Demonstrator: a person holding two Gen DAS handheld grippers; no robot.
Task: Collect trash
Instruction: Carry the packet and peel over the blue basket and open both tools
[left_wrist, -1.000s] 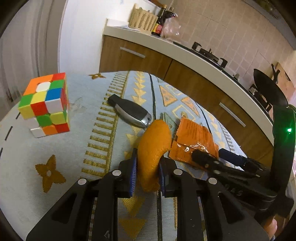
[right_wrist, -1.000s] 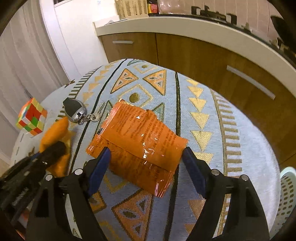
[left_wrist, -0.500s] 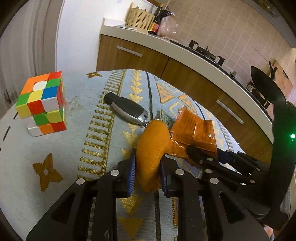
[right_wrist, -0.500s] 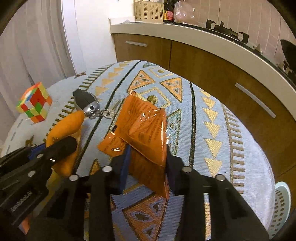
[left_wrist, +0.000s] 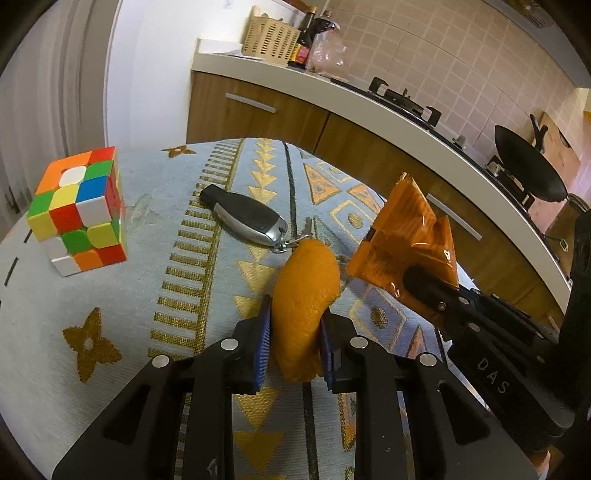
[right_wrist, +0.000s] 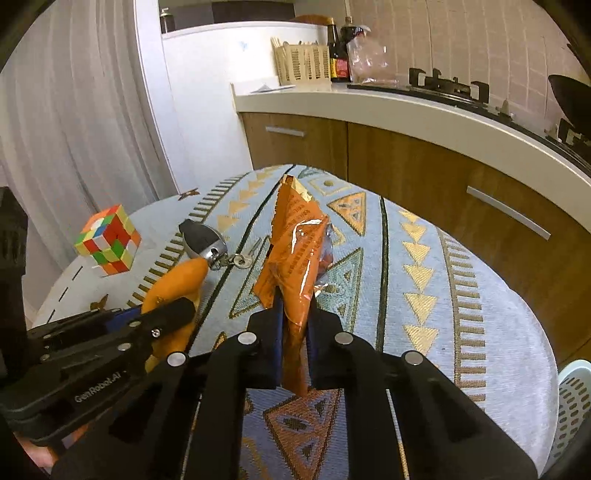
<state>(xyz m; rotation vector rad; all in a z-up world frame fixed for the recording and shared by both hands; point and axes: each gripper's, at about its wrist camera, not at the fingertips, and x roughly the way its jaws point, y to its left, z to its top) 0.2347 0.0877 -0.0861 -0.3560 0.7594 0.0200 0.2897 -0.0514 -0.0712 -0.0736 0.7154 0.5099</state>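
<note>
My left gripper (left_wrist: 293, 343) is shut on a piece of orange peel (left_wrist: 304, 299) and holds it just above the patterned tablecloth (left_wrist: 122, 306). My right gripper (right_wrist: 293, 326) is shut on a crumpled orange plastic wrapper (right_wrist: 295, 247), lifted off the cloth and standing upright between the fingers. The wrapper also shows in the left wrist view (left_wrist: 404, 236), to the right of the peel. The peel also shows in the right wrist view (right_wrist: 175, 282), at the left.
A Rubik's cube (left_wrist: 79, 210) stands at the table's left. A black car key (left_wrist: 245, 219) with a ring lies just beyond the peel. A pale perforated basket (right_wrist: 572, 410) sits below the table's right edge. Kitchen cabinets and a counter (left_wrist: 369, 107) run behind.
My right gripper closed on the wrapper and lifted it off the cloth, crumpling it upright. My left gripper rose a little with the peel still held.
</note>
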